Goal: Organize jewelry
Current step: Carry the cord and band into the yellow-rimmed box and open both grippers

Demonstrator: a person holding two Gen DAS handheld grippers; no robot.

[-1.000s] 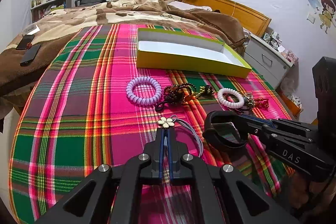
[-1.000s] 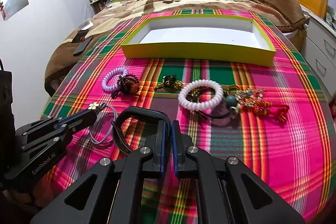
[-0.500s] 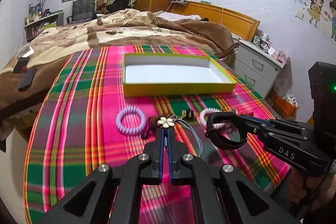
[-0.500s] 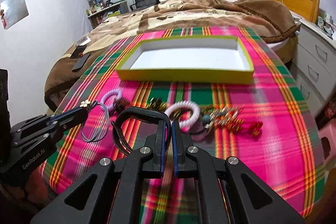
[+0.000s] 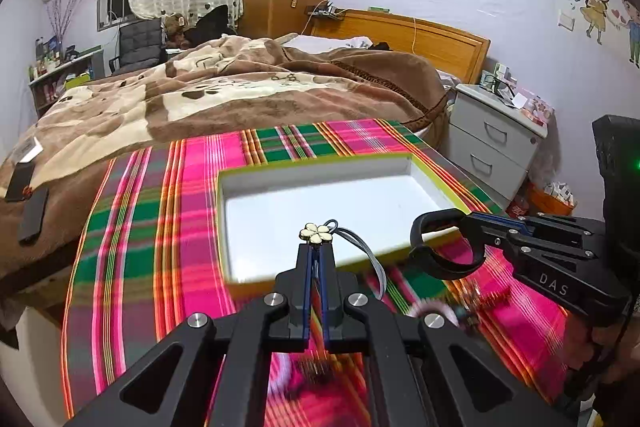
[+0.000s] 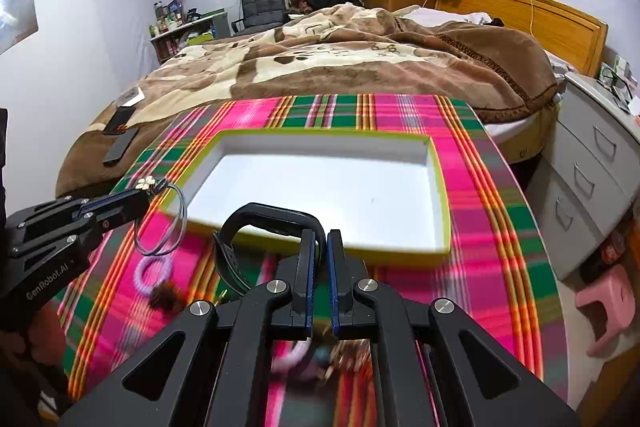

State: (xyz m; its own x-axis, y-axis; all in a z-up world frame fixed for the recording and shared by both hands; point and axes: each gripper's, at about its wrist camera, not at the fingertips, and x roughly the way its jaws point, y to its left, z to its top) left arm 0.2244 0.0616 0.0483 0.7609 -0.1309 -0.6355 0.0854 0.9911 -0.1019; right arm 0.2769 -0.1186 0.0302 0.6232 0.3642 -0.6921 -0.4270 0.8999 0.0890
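Observation:
My left gripper is shut on a thin grey cord bracelet with a cream flower charm; its loop hangs beside the fingers. My right gripper is shut on a black band, whose ring curls to the left of the fingers. Both are lifted above the plaid cloth, at the near edge of the shallow yellow-green box with a white inside. A lilac coil ring and dark beads lie blurred on the cloth below.
The plaid cloth covers the table. A bed with a brown blanket stands behind it, phones on its left edge. Grey drawers and a pink stool stand on the right. More jewelry is blurred under my right gripper.
Both grippers rose and moved forward with their pieces, from over the row of jewelry to the box's near edge. The jewelry on the cloth has slid down under the fingers in both views.

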